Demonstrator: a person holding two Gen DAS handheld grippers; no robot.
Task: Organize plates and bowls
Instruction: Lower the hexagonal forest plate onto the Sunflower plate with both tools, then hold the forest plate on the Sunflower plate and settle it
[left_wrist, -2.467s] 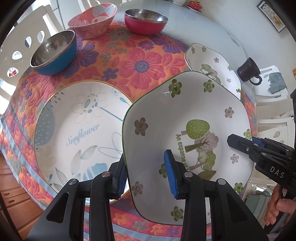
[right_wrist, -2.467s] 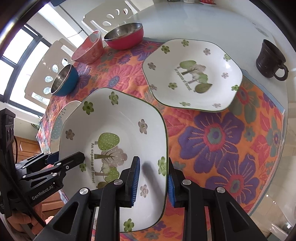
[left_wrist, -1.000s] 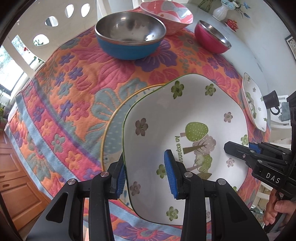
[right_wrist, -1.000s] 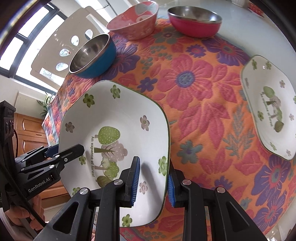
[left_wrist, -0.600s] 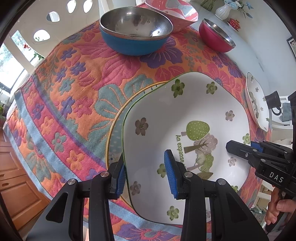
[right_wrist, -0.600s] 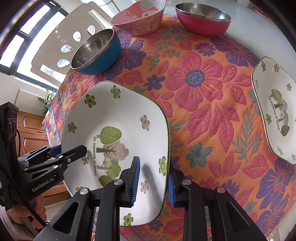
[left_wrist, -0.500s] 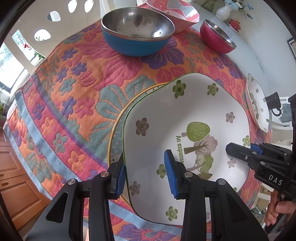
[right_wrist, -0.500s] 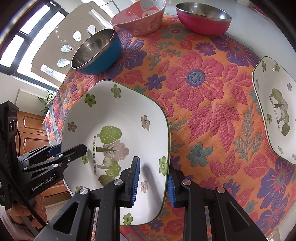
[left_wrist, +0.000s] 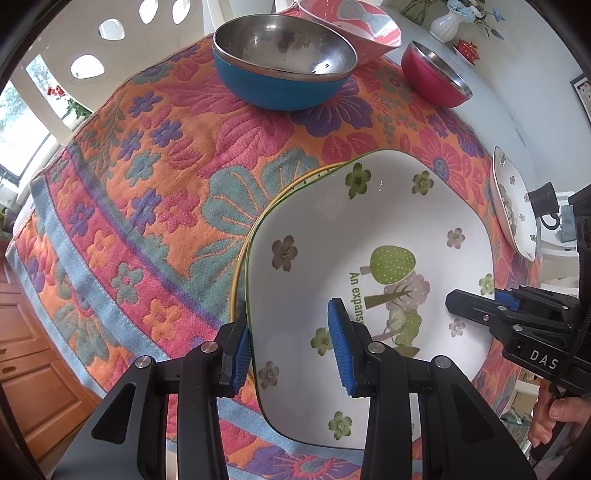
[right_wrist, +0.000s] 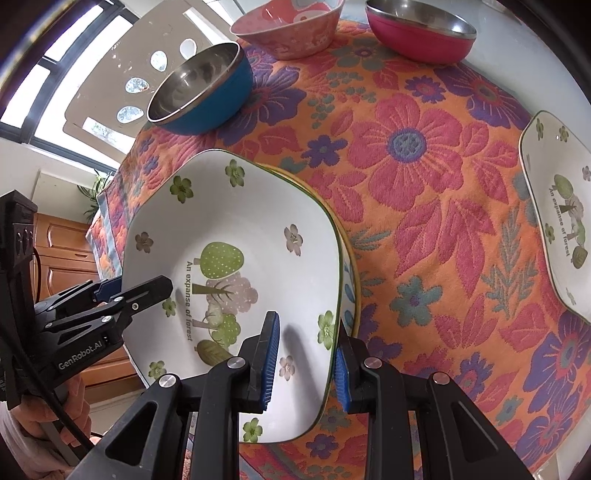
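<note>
Left gripper (left_wrist: 290, 343) is clamped on the left rim of the forest plate (left_wrist: 373, 236), one blue pad under the rim, the other on the inner face. Right gripper (right_wrist: 304, 358) is clamped on the same plate's (right_wrist: 236, 236) opposite rim, pads on either side of the edge. Each gripper shows in the other's view, at the far side of the plate.

The forest plate sits over a second plate (left_wrist: 280, 192), of which only a yellow-edged sliver shows along the left and far sides; in the right wrist view that sliver (right_wrist: 352, 273) shows at the right. Whether the two plates touch cannot be told.

Both lie at the near left part of the floral cloth (left_wrist: 155, 177). A matching forest plate (right_wrist: 554, 225) lies on the cloth well to the right, apart from the stack.

Far side of the cloth: blue bowl (left_wrist: 277, 66) at left, pink bowl (left_wrist: 354, 26) behind it, red bowl (left_wrist: 436, 81) to the right, all upright and separate. A dark mug (left_wrist: 545, 205) stands beyond the right plate. A hand (left_wrist: 554, 417) holds the right gripper's handle
</note>
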